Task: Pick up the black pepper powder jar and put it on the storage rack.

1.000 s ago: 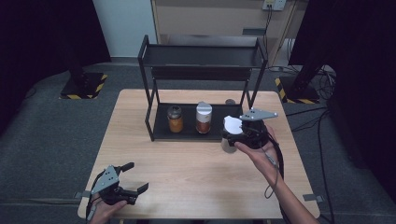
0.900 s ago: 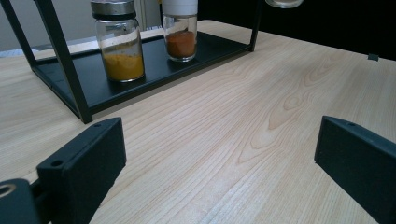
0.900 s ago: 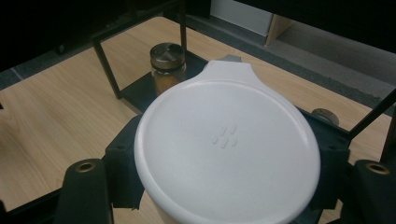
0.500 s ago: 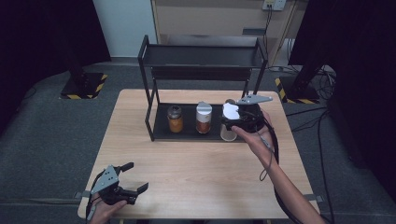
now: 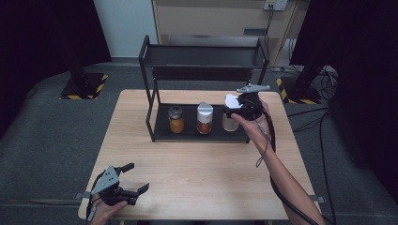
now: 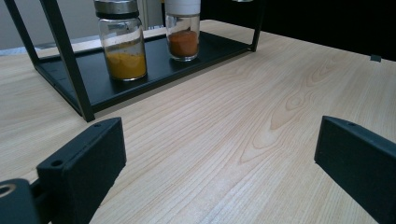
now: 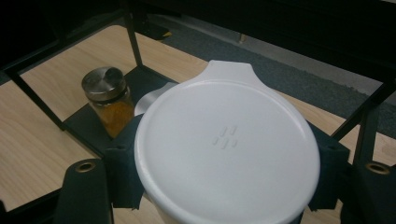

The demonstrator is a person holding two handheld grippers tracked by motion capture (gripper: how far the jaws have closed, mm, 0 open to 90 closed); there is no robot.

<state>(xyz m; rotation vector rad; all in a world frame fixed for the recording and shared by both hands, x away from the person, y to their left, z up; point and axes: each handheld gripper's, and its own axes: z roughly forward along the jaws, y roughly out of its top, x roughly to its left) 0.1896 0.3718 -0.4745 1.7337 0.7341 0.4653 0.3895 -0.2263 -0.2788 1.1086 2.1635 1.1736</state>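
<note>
A jar with a white lid [image 7: 227, 144] and pale contents [image 5: 229, 123] sits between the jaws of my right gripper [image 5: 232, 111], which is shut on it just below the lid. I hold it over the right end of the lower shelf of the black rack [image 5: 202, 49]. On that shelf stand a yellow-spice jar with a steel lid [image 5: 176, 120] [image 7: 106, 95] and a red-spice jar with a white lid [image 5: 204, 118]. Whether the held jar touches the shelf I cannot tell. My left gripper [image 5: 127, 179] rests open near the table's front left corner, with bare wood between its jaws [image 6: 219, 154].
The rack's black posts [image 7: 133, 35] stand close around the held jar. The upper shelf [image 5: 202, 58] hangs above the jars. The left gripper view looks across the light wooden table [image 5: 197, 164] at the yellow jar [image 6: 120, 42] and the red jar [image 6: 183, 30].
My right gripper has carried the white-lidded jar away from the person and slightly right, from in front of the rack to over the lower shelf's right end. The left gripper has kept still.
</note>
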